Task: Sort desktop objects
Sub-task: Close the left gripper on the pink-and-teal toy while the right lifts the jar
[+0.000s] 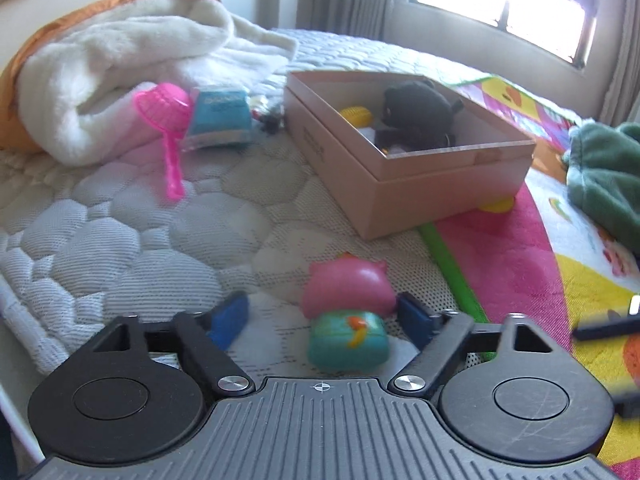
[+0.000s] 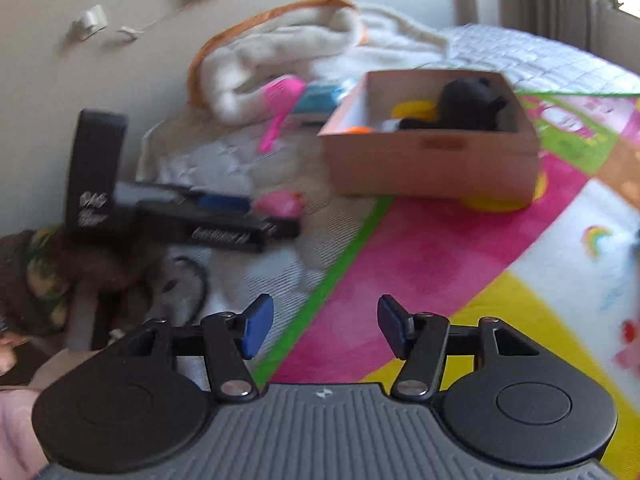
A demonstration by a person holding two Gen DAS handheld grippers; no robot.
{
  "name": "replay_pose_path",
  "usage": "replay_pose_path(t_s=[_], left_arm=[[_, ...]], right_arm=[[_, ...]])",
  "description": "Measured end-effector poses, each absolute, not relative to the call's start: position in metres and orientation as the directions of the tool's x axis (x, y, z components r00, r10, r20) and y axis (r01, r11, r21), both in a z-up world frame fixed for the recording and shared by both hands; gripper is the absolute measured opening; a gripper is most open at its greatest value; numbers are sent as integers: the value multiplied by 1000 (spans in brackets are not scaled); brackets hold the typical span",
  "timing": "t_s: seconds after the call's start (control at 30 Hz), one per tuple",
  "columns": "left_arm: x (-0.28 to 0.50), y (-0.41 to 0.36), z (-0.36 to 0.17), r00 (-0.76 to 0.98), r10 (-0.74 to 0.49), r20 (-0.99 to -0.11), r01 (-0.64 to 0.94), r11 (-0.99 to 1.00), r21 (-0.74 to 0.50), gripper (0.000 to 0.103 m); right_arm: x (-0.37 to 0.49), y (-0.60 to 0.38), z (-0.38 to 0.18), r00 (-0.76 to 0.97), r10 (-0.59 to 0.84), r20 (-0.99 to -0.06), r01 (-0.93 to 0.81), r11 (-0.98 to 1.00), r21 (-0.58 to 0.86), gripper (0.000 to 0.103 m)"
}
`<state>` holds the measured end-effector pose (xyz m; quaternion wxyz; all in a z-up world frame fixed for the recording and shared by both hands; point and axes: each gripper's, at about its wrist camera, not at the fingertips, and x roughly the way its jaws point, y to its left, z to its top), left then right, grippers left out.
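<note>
Left gripper (image 1: pixel 322 318) agape astride pink toy (image 1: pixel 346 312), not pinching; likely light, squashy, best pinched mid-body; right gripper (image 2: pixel 325 326) apart, empty.

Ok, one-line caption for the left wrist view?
Open left gripper straddles a pink-and-teal toy on the mattress, box beyond.

My left tongs (image 1: pixel 322 320) have a ribbed grey body with a small crosshair mark, two black round discs at the sides, black link arms on silver screws, and blue pads (image 1: pixel 228 320). My right tongs (image 2: pixel 325 326) are built alike, with blue pads (image 2: pixel 256 326) on black links. My sleeve (image 2: pixel 36 280) is brown with a camouflage patch.
</note>
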<state>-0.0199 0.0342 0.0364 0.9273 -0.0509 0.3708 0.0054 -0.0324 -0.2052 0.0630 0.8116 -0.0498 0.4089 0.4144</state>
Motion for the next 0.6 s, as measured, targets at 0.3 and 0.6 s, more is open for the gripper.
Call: replay_pose_path(t_s=[0.3, 0.6], left_arm=[[-35, 50, 52, 744, 0, -668, -86, 992, -96, 97], [-45, 66, 58, 707, 41, -706, -135, 988, -78, 101]], right_arm=[[-106, -144, 47, -77, 702, -708, -846, 330, 419, 58], [-128, -111, 48, -118, 661, -742, -902, 241, 357, 42]])
